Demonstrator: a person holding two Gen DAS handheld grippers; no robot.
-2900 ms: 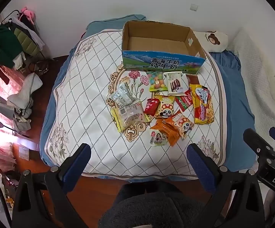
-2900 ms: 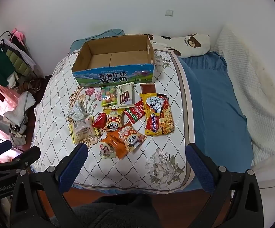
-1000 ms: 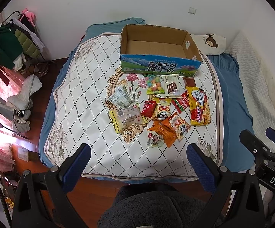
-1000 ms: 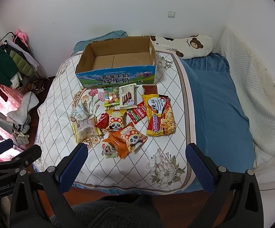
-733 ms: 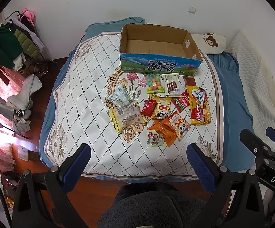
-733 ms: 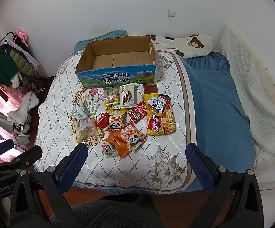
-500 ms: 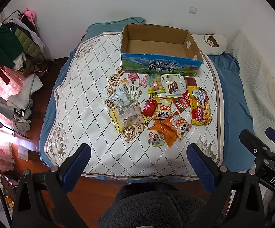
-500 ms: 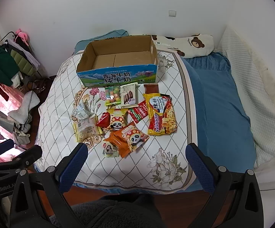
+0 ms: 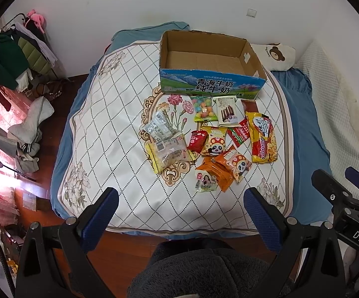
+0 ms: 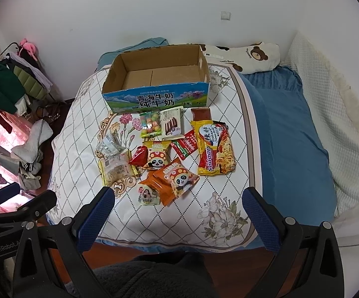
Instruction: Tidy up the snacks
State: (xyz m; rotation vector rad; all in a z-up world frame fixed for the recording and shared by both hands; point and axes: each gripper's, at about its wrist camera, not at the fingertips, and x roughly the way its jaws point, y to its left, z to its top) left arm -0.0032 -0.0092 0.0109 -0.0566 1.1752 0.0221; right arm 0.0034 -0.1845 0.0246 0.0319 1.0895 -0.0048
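Note:
Several snack packets lie in a loose pile on a quilted white bedspread; the pile also shows in the right wrist view. A yellow-red noodle pack lies at its right, and clear bread packets at its left. An empty open cardboard box with a blue printed front stands behind them, also in the right wrist view. My left gripper is open and empty above the bed's near edge. My right gripper is open and empty there too.
The bed has blue sheets; a bear-print pillow lies at the back right. A clothes rack and heaped laundry stand on the wooden floor at the left. A white wall is behind. A dark fuzzy garment fills the bottom.
Both grippers have drifted slightly, so the bed and snacks shift a little in view. Nothing on the bed has moved. Both grippers stay open.

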